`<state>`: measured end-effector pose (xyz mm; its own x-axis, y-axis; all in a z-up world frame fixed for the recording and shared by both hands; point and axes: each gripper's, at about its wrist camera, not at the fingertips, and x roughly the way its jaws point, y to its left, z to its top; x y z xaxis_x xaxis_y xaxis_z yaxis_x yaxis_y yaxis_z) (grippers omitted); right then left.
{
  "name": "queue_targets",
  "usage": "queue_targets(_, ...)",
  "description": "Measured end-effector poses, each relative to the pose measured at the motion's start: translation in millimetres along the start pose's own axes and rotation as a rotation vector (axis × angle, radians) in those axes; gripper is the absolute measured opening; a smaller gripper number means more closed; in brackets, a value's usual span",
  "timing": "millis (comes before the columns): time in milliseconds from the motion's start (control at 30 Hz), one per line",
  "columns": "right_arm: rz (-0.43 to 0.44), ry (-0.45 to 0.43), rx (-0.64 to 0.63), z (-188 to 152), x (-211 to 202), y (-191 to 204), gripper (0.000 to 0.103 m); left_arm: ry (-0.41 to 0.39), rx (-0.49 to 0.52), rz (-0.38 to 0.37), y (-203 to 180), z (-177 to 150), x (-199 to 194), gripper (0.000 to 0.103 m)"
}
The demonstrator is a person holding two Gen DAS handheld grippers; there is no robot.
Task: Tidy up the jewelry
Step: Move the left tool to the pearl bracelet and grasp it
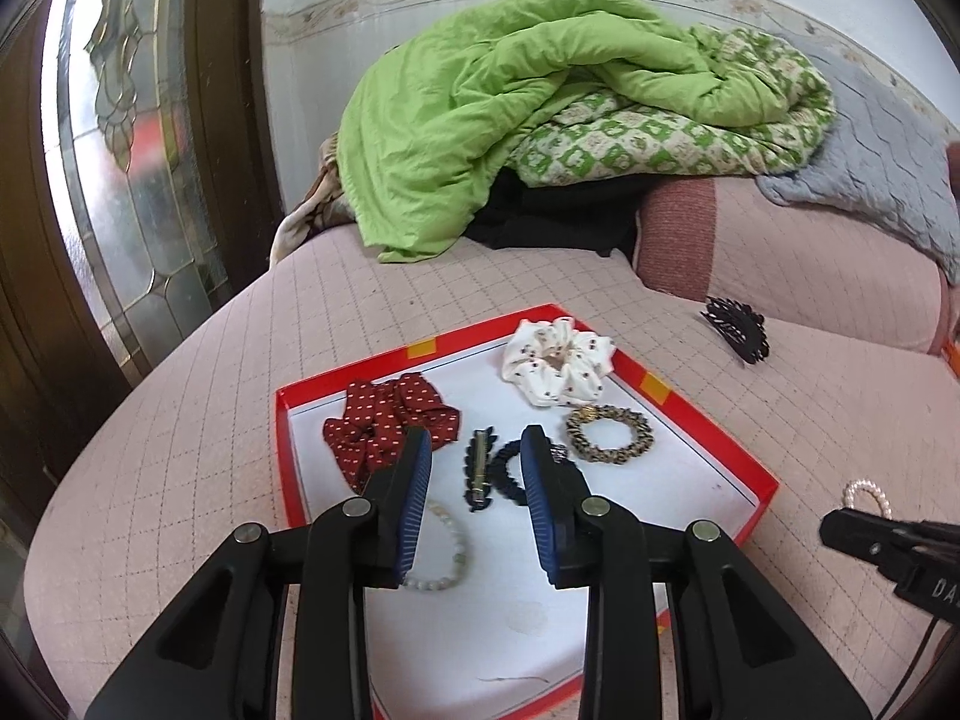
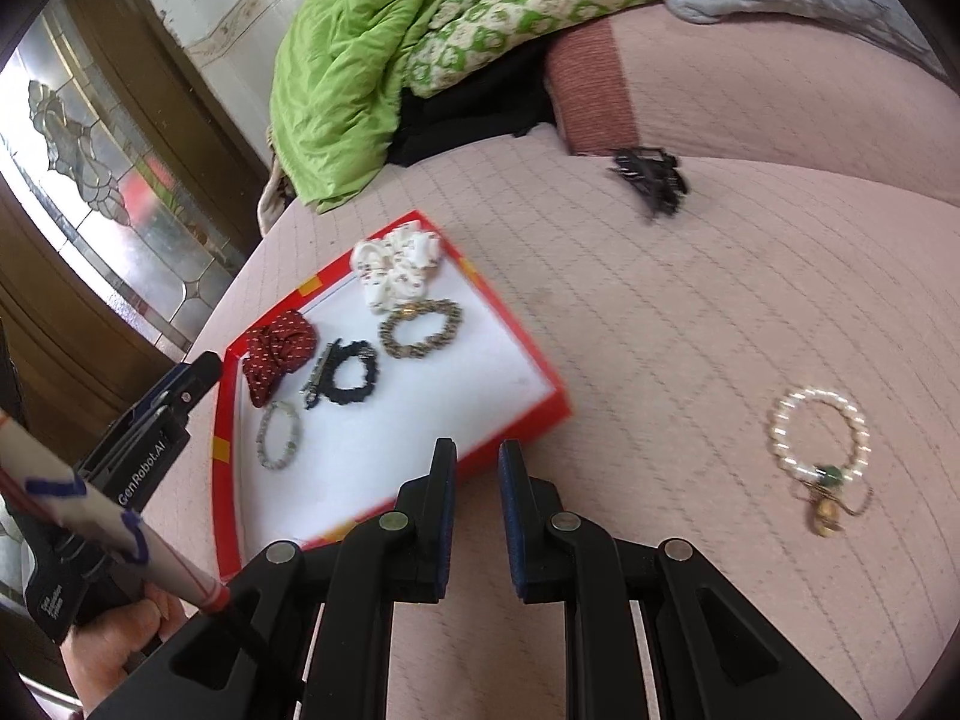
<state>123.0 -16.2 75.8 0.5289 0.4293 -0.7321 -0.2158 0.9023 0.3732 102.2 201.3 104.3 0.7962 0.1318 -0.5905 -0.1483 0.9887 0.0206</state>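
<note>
The left gripper [image 1: 477, 441] hangs low over the red tray [image 1: 708, 420] with its two fingers spread apart and nothing between them. Inside the tray lie a red dotted scrunchie [image 1: 384, 414], a white scrunchie [image 1: 555, 369], a gold chain bracelet [image 1: 609, 435], a black hair tie [image 1: 510, 468], a dark hair clip [image 1: 478, 471] and a pale bead bracelet [image 1: 447, 552]. The right gripper [image 2: 477, 450] is also spread wide and empty just beside the tray, while a pearl bracelet [image 2: 819, 438] and a black claw clip [image 2: 651, 177] lie outside on the pink bed cover [image 2: 660, 312].
</note>
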Motion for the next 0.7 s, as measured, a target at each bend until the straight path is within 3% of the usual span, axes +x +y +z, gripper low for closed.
queue_targets(433, -0.041, -0.025, 0.123, -23.1, -38.5, -88.4, 0.02, -0.002, 0.155, -0.038, -71.7, -16.9, -16.2, 0.03)
queue_targets(700, -0.098, -0.102, 0.213, -29.5, -65.0, -150.1, 0.021, 0.057, 0.247, -0.092, -118.1, -53.8, -32.1, 0.034)
